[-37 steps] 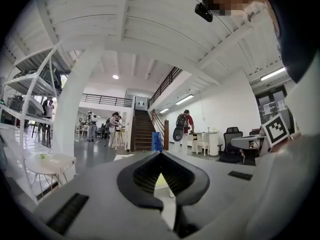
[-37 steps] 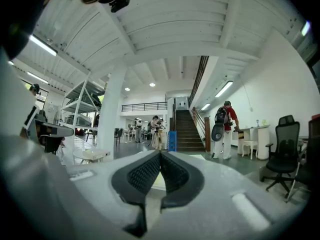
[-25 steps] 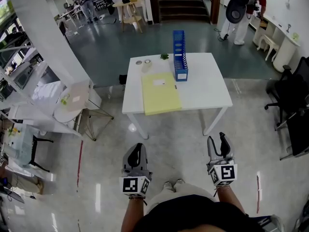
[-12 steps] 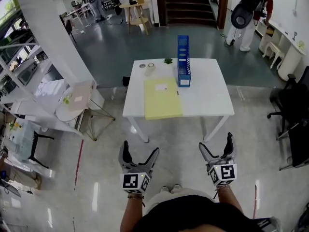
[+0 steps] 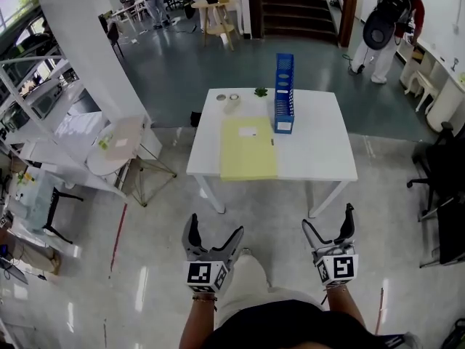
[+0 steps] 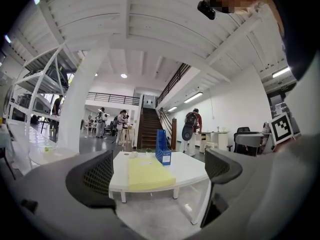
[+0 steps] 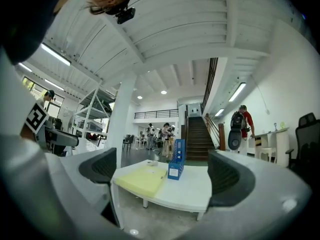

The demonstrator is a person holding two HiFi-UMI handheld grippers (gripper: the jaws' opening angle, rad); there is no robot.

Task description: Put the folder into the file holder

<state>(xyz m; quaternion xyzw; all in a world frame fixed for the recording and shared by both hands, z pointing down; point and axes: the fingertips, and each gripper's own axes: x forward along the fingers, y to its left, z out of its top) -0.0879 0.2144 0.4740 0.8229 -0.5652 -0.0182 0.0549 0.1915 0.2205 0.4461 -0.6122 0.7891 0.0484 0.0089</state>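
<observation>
A pale yellow folder [image 5: 249,147] lies flat on the left half of a white table [image 5: 320,151], its near edge at the table's front. A blue file holder [image 5: 284,93] stands upright just right of the folder's far end. The folder [image 6: 146,171] and holder [image 6: 162,147] show again in the left gripper view, and the folder [image 7: 144,178] and holder [image 7: 176,166] in the right gripper view. My left gripper [image 5: 211,238] and right gripper [image 5: 329,228] hang over the floor well short of the table, both open and empty.
Two tape rolls [image 5: 227,98] and a small green thing [image 5: 260,91] sit at the table's far edge. A white pillar [image 5: 87,46], shelving and a round side table [image 5: 116,147] stand left. Office chairs [image 5: 443,187] are right. A person with a backpack [image 5: 389,20] stands far right.
Both grippers went from shut to wide open. The table and its things have drawn slightly nearer and lower in the head view as I stepped forward.
</observation>
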